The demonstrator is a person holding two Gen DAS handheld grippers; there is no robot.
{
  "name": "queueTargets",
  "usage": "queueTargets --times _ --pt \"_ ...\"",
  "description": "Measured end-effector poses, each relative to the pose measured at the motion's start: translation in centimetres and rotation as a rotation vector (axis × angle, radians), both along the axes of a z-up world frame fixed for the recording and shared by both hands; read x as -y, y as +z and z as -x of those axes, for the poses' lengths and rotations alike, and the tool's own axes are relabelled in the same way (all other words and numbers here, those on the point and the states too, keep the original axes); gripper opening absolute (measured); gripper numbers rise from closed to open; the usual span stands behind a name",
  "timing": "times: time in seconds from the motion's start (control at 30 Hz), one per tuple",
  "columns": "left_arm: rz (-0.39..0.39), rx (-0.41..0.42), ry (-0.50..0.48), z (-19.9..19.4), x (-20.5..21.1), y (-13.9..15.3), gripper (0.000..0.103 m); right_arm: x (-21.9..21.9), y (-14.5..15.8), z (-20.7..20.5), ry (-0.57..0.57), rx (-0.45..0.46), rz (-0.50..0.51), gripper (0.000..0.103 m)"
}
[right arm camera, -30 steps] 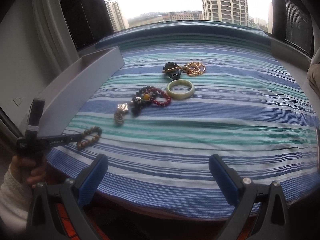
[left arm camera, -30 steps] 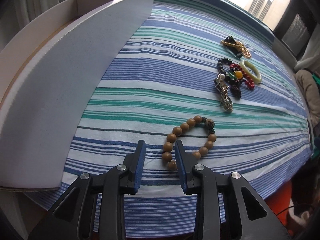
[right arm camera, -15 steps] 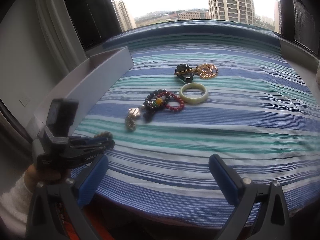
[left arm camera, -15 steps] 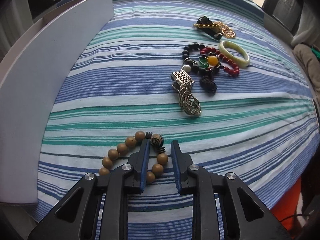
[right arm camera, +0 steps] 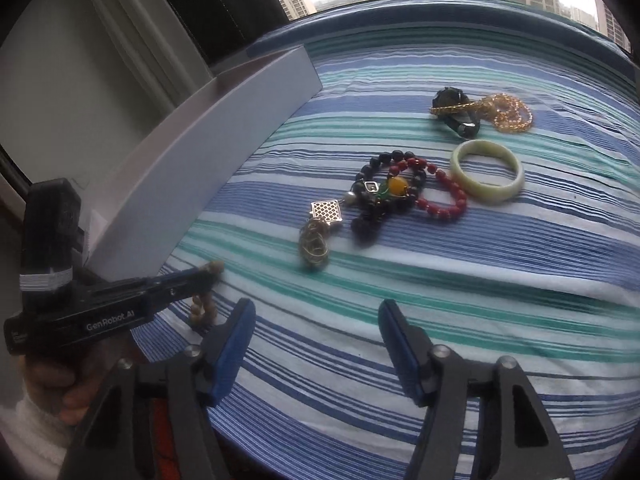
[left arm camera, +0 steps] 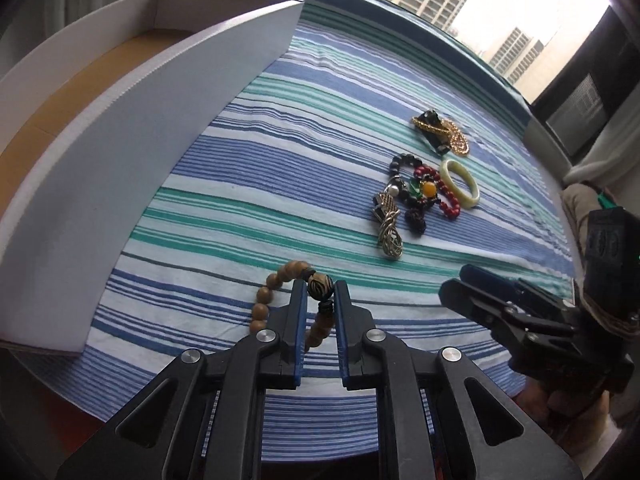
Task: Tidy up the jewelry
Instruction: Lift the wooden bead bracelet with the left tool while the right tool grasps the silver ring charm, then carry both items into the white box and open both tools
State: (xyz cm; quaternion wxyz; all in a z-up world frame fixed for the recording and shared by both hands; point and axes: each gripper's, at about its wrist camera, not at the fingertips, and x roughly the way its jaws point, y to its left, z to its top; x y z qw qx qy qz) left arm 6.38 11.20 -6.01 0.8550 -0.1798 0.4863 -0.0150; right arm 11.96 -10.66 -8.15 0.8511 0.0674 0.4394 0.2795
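While its jaws have just been closing, the left hand-held gripper [left arm camera: 320, 292] pinches the wooden bead bracelet [left arm camera: 280, 300].

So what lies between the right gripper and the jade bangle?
Mostly bare striped cloth. In the right wrist view the right gripper is empty, and the red bead bracelet sits just left of the line to the jade bangle.

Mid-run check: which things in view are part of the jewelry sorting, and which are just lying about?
Job:
- wooden bead bracelet in left tongs, which have just been closing on it
- white box
- jade bangle
- red bead bracelet
- gold chain
- silver pendant

Not the job:
- striped cloth
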Motion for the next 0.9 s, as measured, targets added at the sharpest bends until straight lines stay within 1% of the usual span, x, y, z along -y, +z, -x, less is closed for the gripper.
queueTargets --times 0.1,0.23,0.3,0.33,0.37,0.43,0.5,0.7,0.8,0.9 --pt "0.003 0.029 0.023 0.8 -1.0 1.0 0.011 -3.3 -1.0 -2.3 0.005 -0.007 0.022 0.065" --pt "0.003 0.054 0.036 1.7 -1.8 1.9 0.011 -6.6 -2.2 -4.5 -0.031 0.01 0.122 0.065" --pt "0.011 0.058 0.038 1.9 -2.0 2.3 0.011 -7.5 -2.8 -5.2 -0.06 0.021 0.173 0.056" --pt "0.013 0.062 0.04 2.1 -2.2 2.5 0.011 -7.7 -2.7 -5.3 -0.07 0.046 0.198 0.03" --pt "0.015 0.067 0.042 2.2 -2.4 2.9 0.011 -8.0 -2.9 -5.5 -0.062 0.046 0.218 0.022" --pt "0.019 0.085 0.044 2.4 -2.9 4.0 0.011 -7.4 -2.4 -5.5 -0.068 0.04 0.197 0.022" --pt "0.023 0.11 0.05 2.6 -3.4 5.4 0.011 -6.5 -0.9 -5.0 -0.064 0.051 0.157 0.021" --pt "0.019 0.193 0.076 3.1 -5.5 10.2 0.011 -3.4 6.5 -4.3 -0.044 0.093 0.031 0.021" --pt "0.018 0.214 0.104 3.2 -7.3 12.2 0.011 -3.4 9.6 -4.5 -0.015 0.112 -0.011 0.021" --pt "-0.001 0.227 0.155 3.3 -10.0 13.8 0.011 -4.6 12.4 -4.4 0.045 0.126 -0.045 0.021"
